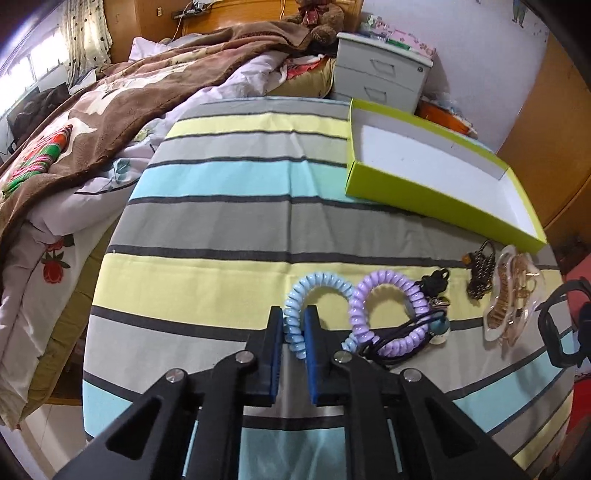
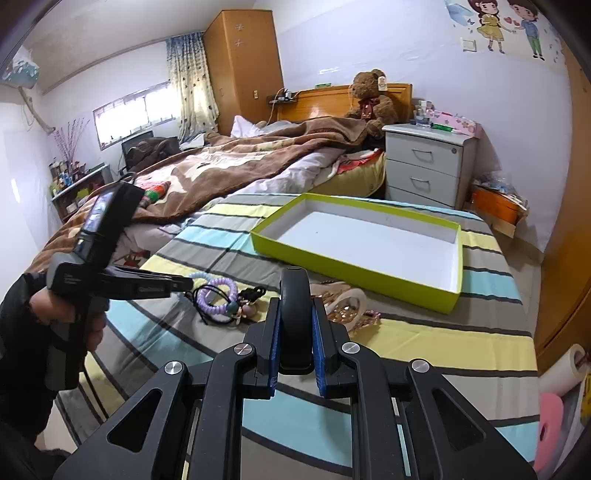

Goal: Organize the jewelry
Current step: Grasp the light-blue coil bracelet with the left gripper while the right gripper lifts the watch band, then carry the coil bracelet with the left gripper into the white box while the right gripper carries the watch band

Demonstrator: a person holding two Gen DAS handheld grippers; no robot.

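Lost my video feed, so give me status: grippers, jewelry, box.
Left gripper shut on blue coil band. Right gripper shut on black bangle. Green box empty, path clear. Purple coil band and rest on cloth.

Bedroom, daylight from window with patterned curtain. White walls, cartoon wall sticker. Wooden wardrobe, wooden headboard, unmade bed under brown blanket, teddy bear. White two-drawer nightstand beside bed. Cluttered shelf far left.

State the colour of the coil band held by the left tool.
Light blue coil band; clearest in the left wrist view.
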